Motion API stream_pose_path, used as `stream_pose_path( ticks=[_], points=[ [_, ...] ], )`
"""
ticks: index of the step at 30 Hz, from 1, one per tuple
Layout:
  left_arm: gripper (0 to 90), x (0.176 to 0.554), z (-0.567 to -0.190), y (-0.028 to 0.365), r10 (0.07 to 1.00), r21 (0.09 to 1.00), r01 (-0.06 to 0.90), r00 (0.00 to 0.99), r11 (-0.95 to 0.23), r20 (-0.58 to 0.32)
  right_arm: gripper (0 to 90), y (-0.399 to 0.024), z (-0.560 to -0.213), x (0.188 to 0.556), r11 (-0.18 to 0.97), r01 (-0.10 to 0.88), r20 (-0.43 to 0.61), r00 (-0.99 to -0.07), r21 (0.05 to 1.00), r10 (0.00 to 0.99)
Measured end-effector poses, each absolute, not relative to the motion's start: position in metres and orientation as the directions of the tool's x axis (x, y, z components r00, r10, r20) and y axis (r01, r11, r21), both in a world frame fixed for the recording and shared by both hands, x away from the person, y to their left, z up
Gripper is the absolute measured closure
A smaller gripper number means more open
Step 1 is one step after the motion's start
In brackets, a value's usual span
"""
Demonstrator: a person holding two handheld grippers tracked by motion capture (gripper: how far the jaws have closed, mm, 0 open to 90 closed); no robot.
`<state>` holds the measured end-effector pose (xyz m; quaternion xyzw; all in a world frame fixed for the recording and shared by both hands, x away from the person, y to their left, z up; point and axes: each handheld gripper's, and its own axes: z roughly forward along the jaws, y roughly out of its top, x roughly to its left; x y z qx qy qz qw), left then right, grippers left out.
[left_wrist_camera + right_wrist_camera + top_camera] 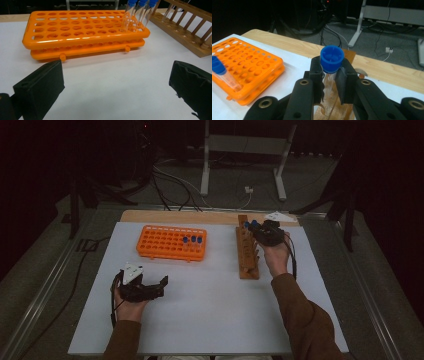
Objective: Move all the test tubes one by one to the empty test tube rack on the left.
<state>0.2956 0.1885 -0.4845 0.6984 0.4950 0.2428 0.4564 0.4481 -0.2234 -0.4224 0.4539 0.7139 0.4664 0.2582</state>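
Note:
My right gripper [331,75] is shut on a clear test tube with a blue cap [332,58], held upright just above the wooden rack [337,107]. From above, this gripper [257,229] is at the far end of the wooden rack [247,255]. An orange tube rack [170,242] lies to the left with three blue-capped tubes [136,15] standing in its right end. My left gripper [116,87] rests open on the white board, nothing between its jaws, aimed at the orange rack [82,35]. From above it [146,279] lies near the front left.
A white board [210,310] covers the wooden table, whose bare far edge [175,216] shows behind it. A white three-cornered plate [280,216] lies at the far right. Beyond the table are floor cables and a metal stand [242,150].

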Motion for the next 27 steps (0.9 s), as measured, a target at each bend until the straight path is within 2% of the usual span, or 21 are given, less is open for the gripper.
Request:
stream_pose_path(
  ticks=[15,27],
  points=[
    [0.7,0.298,-0.488,0.185,0.91,0.872,0.481,0.397,-0.097,-0.118,76.9,-0.225,-0.406,0.419,0.184,0.344,0.034,-0.541,0.921,0.84],
    [0.7,0.299,-0.492,0.186,0.911,0.868,0.489,0.393,-0.09,-0.126,76.8,-0.219,-0.413,0.397,0.163,0.373,0.119,-0.627,0.913,0.77]
  ],
)
